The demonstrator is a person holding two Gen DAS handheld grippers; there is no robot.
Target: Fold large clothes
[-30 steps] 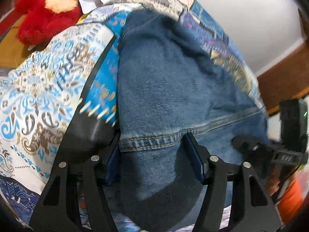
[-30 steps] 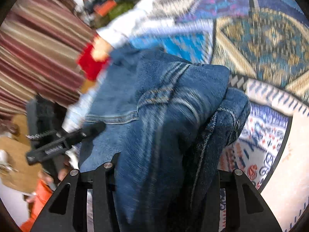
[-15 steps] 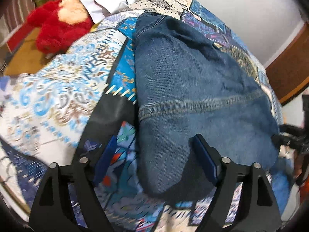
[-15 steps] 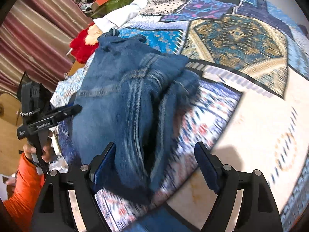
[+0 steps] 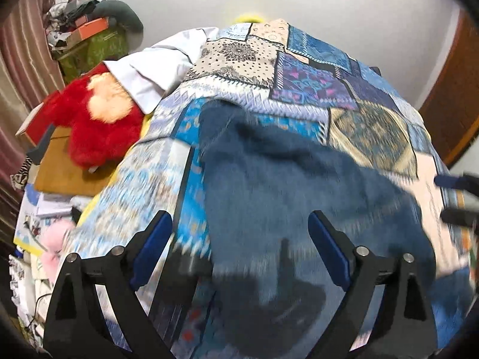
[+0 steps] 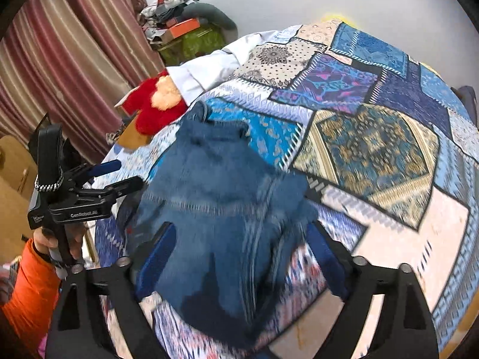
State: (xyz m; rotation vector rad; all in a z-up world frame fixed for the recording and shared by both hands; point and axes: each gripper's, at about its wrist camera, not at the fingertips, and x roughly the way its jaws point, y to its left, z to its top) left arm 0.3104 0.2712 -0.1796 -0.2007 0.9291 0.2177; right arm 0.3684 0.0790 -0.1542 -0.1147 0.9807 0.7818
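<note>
Jeans [image 5: 299, 197] lie folded in a thick blue bundle on the bed [image 6: 374, 149], spread ahead of and below both pairs of jaws, resting flat on the patchwork cover with nothing holding them. The bed is the largest thing here and carries the whole job, a broad soft surface where big garments can be laid out and doubled over. A white shirt [image 5: 155, 68] sits crumpled well beyond the jaws at the bed's far end, probably waiting its turn. A red plush toy [image 5: 98, 125] lies off to the left of the jaws at the bed's edge, clear of the folding area.

The left gripper [image 5: 239, 251] has its jaws opening wide, released, with the denim showing between them but lower down and not pressed by either blue pad. The right gripper [image 6: 242, 257] is the same: jaws opening, nothing clamped, the folded bundle seen through the gap and lying free on the cover. In the right wrist view the person's orange sleeve [image 6: 27, 287] and hand carry the left gripper beside the jeans' left edge.

Both tools appear lifted off the cloth, which suggests this fold has been set down. The pictures are blurred, so the neatness of the fold cannot be judged.
</note>
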